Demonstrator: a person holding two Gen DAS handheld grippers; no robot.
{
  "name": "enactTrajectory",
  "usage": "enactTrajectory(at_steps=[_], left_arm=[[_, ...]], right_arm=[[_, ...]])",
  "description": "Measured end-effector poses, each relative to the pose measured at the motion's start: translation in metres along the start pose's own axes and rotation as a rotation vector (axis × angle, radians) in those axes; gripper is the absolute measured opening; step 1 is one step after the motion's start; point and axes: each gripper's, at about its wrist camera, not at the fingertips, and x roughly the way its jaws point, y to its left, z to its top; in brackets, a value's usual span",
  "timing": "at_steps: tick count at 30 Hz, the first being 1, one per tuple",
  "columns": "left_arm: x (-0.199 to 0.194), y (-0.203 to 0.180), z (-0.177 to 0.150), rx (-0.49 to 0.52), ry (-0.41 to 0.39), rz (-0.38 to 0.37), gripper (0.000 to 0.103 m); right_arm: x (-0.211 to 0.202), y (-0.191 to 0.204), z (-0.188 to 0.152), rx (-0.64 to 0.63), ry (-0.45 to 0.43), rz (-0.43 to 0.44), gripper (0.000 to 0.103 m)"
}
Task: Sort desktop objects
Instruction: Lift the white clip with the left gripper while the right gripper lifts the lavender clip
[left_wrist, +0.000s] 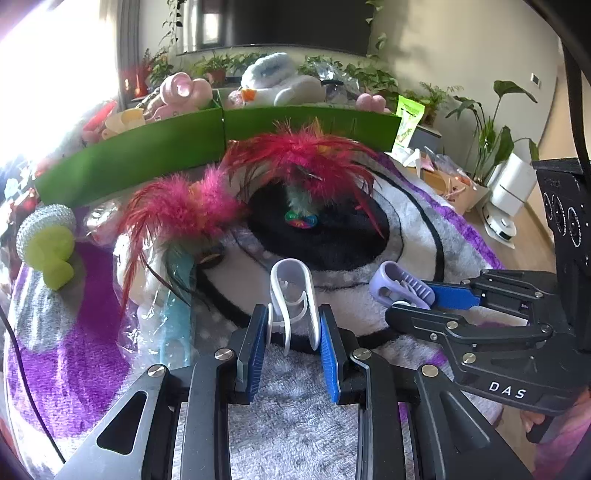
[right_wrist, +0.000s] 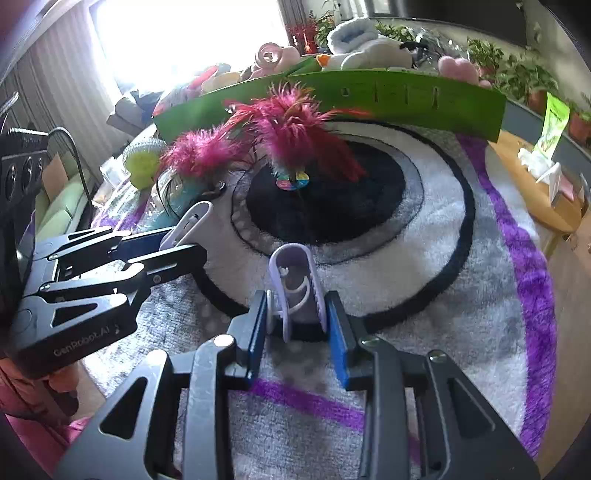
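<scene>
Light source: daylight from window, upper left, both views.
Glare: window area blown out white; haze spreads over nearby objects.
Distortion: strong fisheye bowing, dark vignette at corners.
Focus: right wrist view slightly soft; left sharper.

We see a white clip and a lilac clip between blue pads, magenta feathers, a green box, and a rug ringed black, white, grey and purple.
</scene>
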Motion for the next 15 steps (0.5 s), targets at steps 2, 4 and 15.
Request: enactTrajectory(at_steps=[2,4,15], left_arm=[[0.001,0.0,-0.001,0.001,0.004,0.0,0.027],[0.002,0.0,-0.002,0.004,0.007,-0.002,0.027],[-0.019,0.003,0.011,0.005,-0.061,0.007,0.027]], right_arm=[[0.0,0.003,-0.001,-0.021,-0.004,-0.018,0.029],[0.0,0.003,0.0,-0.024,-0.004,-0.027,0.028],[-0.029,0.001,0.018,0.018,-0.082,0.04,0.028]])
